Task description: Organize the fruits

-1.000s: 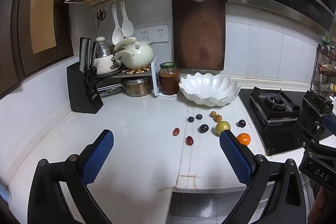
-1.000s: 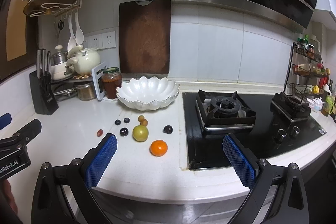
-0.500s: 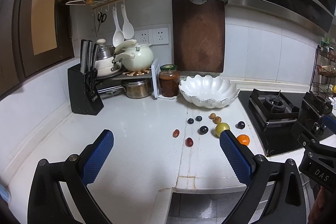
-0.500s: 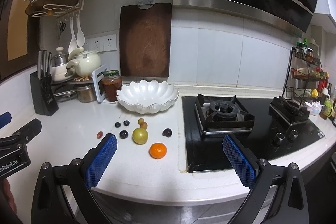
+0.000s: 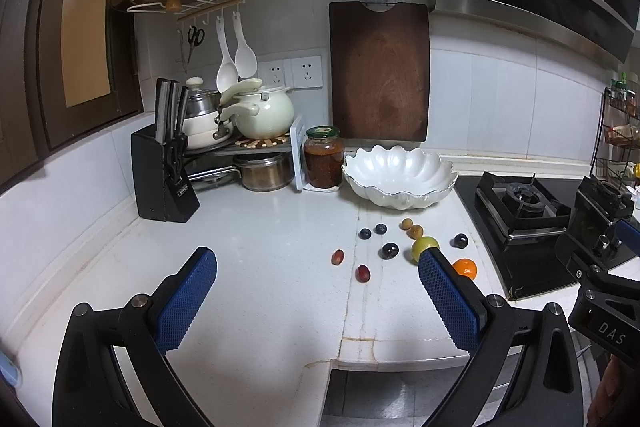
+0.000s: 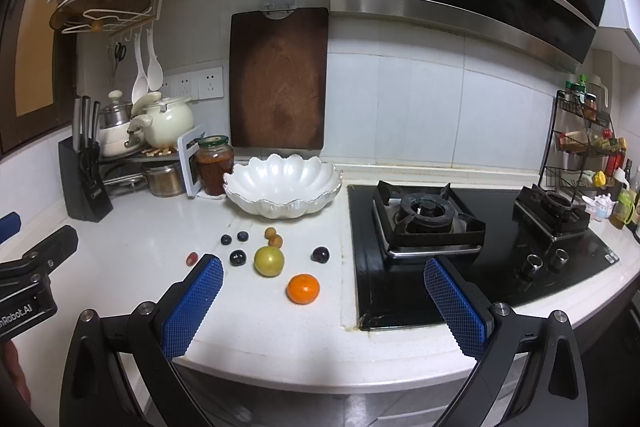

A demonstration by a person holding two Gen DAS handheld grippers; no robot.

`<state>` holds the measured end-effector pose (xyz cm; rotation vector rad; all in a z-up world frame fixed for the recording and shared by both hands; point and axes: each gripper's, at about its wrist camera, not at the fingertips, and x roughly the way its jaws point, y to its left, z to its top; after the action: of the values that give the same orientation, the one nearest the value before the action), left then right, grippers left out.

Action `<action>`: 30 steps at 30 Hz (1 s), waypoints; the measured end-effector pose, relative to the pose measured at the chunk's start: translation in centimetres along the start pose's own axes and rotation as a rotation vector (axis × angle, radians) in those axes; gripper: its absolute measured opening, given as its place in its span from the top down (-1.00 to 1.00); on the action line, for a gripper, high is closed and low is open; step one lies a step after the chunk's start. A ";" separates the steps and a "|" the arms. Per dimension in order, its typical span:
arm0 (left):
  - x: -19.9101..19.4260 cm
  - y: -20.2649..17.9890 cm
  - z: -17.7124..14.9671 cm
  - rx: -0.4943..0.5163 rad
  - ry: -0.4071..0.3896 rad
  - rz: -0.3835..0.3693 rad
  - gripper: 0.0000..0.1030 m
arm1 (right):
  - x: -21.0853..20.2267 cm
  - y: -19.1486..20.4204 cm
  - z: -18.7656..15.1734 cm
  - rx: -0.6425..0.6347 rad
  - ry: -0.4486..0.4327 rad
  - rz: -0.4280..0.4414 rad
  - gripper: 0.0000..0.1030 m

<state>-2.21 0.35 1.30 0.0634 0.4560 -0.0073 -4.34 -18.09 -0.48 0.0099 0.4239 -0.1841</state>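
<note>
Right wrist: orange [image 6: 303, 288] seemingly beside stove [image 6: 472, 247].

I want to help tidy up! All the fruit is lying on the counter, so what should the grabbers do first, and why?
Probably move the right gripper forward and down to the orange. Both grippers are open and empty, the orange lies nearest that one, and the white bowl behind the fruit is empty.

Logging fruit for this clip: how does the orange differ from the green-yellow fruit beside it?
The orange is bright orange and a bit smaller; the green-yellow fruit is dull yellow-green and larger. The orange lies nearer the counter's front edge; the green-yellow fruit lies nearer the white bowl. Both are round, loose on the counter, untouched.
</note>
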 end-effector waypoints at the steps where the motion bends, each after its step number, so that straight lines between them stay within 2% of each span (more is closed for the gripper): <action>1: 0.0 0.0 0.0 0.000 -0.001 0.000 -1.00 | 0.0 0.1 0.0 -0.001 0.000 0.001 -0.99; 30: 0.2 0.4 0.4 -0.006 -0.005 0.004 -1.00 | 0.4 0.4 0.5 -0.009 0.000 0.008 -0.99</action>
<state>-1.84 0.72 1.62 0.0587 0.4509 -0.0026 -3.71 -17.77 -0.25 0.0027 0.4244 -0.1746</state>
